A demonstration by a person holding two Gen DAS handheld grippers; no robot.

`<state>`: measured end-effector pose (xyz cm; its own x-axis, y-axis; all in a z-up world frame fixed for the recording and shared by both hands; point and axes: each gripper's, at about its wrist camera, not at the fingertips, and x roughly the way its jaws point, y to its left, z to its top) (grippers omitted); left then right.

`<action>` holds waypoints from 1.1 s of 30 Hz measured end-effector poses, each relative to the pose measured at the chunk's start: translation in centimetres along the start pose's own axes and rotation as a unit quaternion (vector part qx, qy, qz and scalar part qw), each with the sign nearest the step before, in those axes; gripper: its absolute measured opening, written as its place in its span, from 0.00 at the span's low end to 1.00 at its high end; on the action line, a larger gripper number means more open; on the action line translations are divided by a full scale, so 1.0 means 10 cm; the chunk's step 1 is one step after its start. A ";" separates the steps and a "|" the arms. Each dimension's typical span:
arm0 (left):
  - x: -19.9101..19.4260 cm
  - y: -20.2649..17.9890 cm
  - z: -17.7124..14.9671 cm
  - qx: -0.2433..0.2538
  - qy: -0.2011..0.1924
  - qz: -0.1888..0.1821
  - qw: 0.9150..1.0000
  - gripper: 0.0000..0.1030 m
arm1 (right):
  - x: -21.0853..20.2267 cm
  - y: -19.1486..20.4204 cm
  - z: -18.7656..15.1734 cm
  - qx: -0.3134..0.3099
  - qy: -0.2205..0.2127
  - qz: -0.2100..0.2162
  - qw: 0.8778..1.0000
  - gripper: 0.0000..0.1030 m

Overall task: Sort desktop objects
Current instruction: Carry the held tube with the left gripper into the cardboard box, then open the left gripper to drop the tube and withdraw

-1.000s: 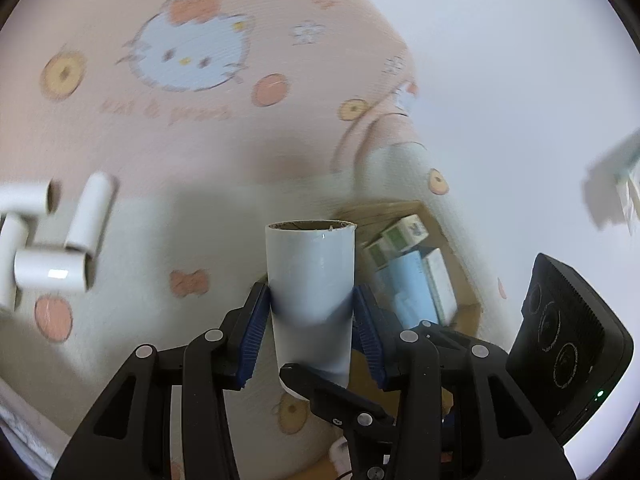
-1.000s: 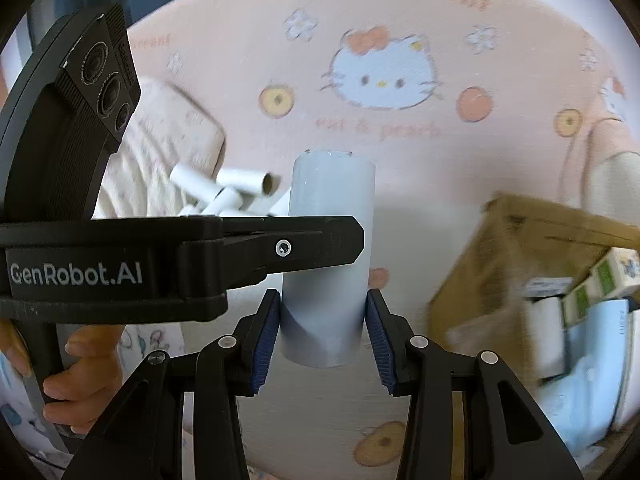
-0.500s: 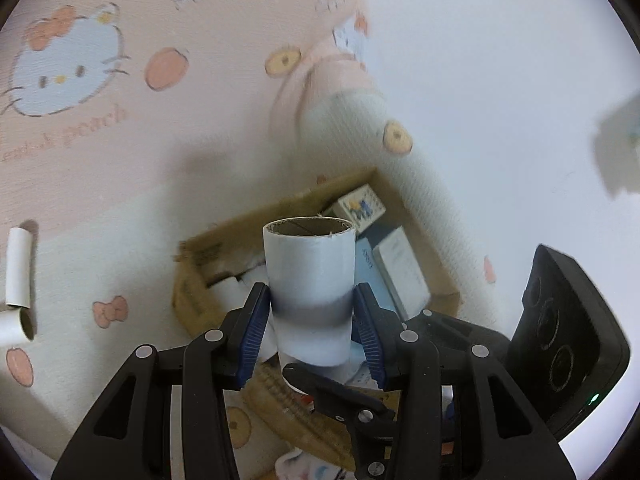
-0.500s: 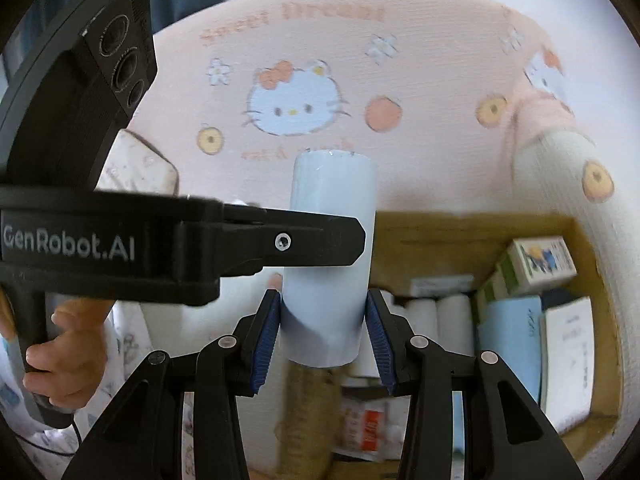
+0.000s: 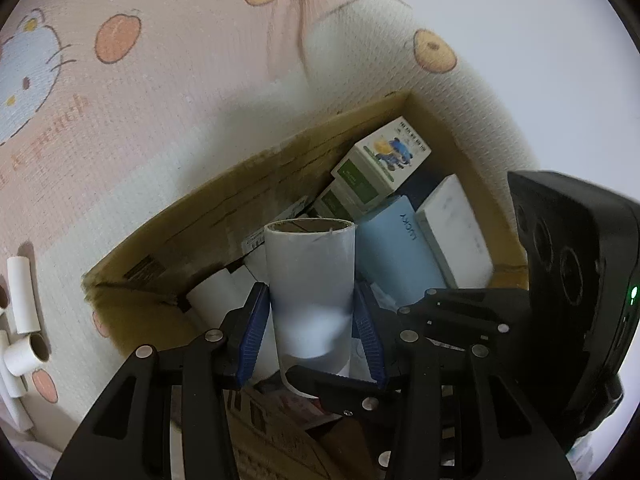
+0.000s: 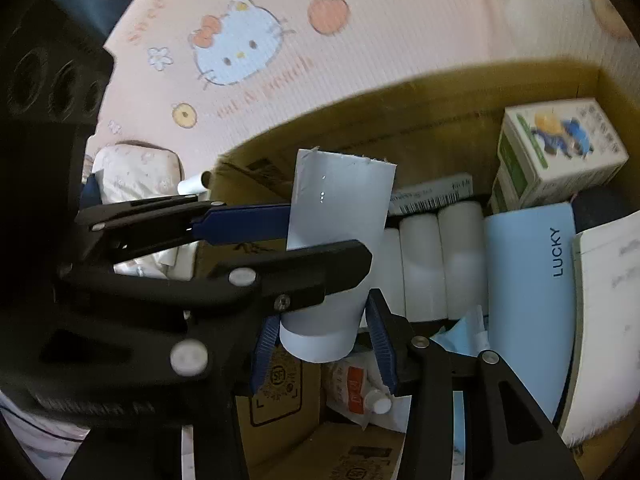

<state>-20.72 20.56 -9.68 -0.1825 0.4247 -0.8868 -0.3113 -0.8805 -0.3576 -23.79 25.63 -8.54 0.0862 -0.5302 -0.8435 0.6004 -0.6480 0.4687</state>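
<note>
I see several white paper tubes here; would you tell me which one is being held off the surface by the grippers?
The large white tube clamped upright between both grippers' blue pads. The other tubes lie flat inside the cardboard box or out on the blanket.

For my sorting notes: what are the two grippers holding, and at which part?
Both hold one white tube: left gripper at its middle, right gripper at its near end.

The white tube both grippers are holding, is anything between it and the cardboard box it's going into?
Nothing visible blocks it. The white tube, clamped by the left gripper and the right gripper, hangs over the open cardboard box. Below it lie other white rolls, beside a blue box.
</note>
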 end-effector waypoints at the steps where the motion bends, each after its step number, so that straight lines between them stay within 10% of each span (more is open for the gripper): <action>1: 0.03 0.01 0.01 -0.003 0.006 0.000 1.000 0.46 | 0.02 -0.03 0.02 0.006 0.008 0.000 1.000 0.39; 10: 0.06 0.24 0.06 -0.054 0.014 -0.034 0.998 0.44 | 0.31 -0.08 0.14 0.003 0.063 -0.035 0.997 0.38; 15: 0.11 0.35 0.03 -0.061 0.021 -0.016 0.998 0.09 | 0.47 -0.06 0.16 -0.002 0.091 -0.066 0.994 0.38; 23: 0.08 0.21 -0.03 -0.013 -0.002 0.020 1.000 0.08 | 0.56 0.05 0.18 -0.024 0.113 -0.122 0.986 0.38; 33: -0.19 0.15 -0.18 0.009 -0.074 -0.017 0.997 0.08 | -0.08 0.43 0.10 -0.049 0.033 -0.170 0.984 0.38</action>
<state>-19.17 18.01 -9.05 -0.3075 0.4816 -0.8207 -0.3360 -0.8619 -0.3799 -22.10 22.68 -5.61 -0.0841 -0.2528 -0.9639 0.6767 -0.7245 0.1310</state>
